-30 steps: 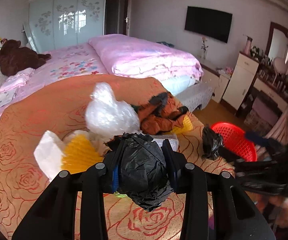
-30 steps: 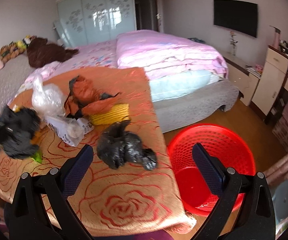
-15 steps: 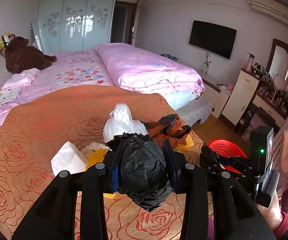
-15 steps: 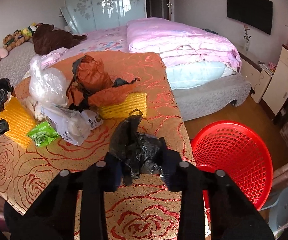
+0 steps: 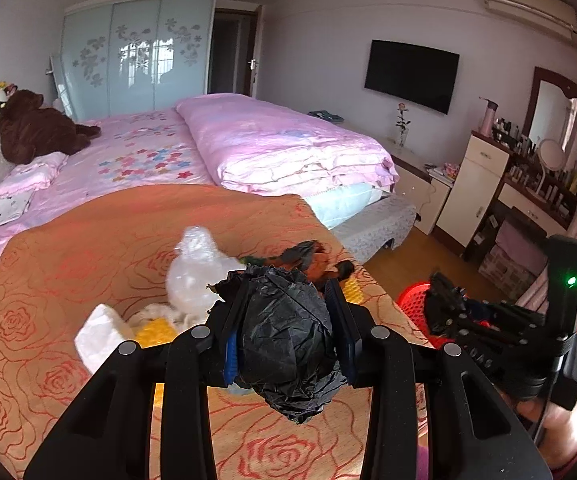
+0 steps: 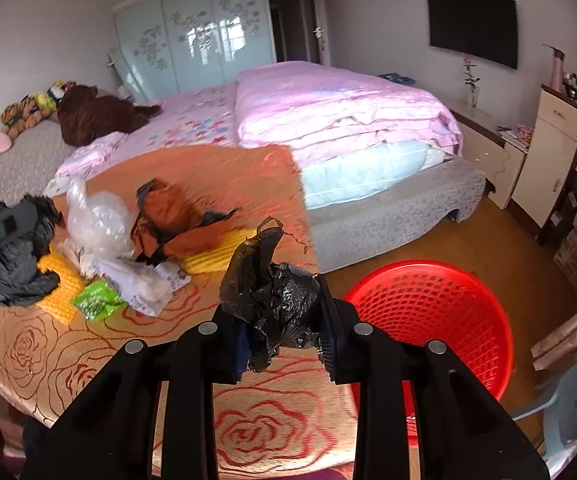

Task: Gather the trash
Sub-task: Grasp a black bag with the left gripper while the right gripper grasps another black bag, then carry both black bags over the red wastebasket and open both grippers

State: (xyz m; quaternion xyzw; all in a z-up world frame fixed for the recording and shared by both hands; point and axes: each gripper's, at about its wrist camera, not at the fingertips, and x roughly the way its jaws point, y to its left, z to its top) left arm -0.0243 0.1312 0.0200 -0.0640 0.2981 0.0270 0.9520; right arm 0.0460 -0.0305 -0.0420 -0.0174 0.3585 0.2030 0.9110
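**Trash: two black bags are up, the pile is waiting**

Trash is what we are picking up, and most of it lies on the surface [image 6: 48,360], the one with the orange rose cloth. We go from the biggest thing to the smallest.

The red basket [image 6: 440,312] stands on the floor just beside the surface. We see only red mesh inside it, so we think nothing is in it yet, but part of it is hidden.

Next is the pile on the surface. The clear plastic bag [image 6: 96,220] sits beside the orange and black wrapper [image 6: 172,216]. The yellow foam sheet [image 6: 216,256] pokes out from under that wrapper. White wrappers [image 6: 140,280] lie in front, and the small green packet [image 6: 96,304] is the littlest thing there. A white tissue [image 5: 96,332] lies at the near side of the pile.

Now our two tools. Our left tool [image 5: 288,340] is squeezed tight on a crumpled black bag [image 5: 288,336] and holds it up over the surface. Our right tool [image 6: 280,324] is pinched on a second black bag [image 6: 268,292], smaller and shinier, and holds it near the edge of the surface, close to the basket.

So here is how far we think we are. Two pieces are off the surface and in our tools. Neither one is in the basket yet. All the pile is left to pick up. We guess we are near the start, with lots more to do.
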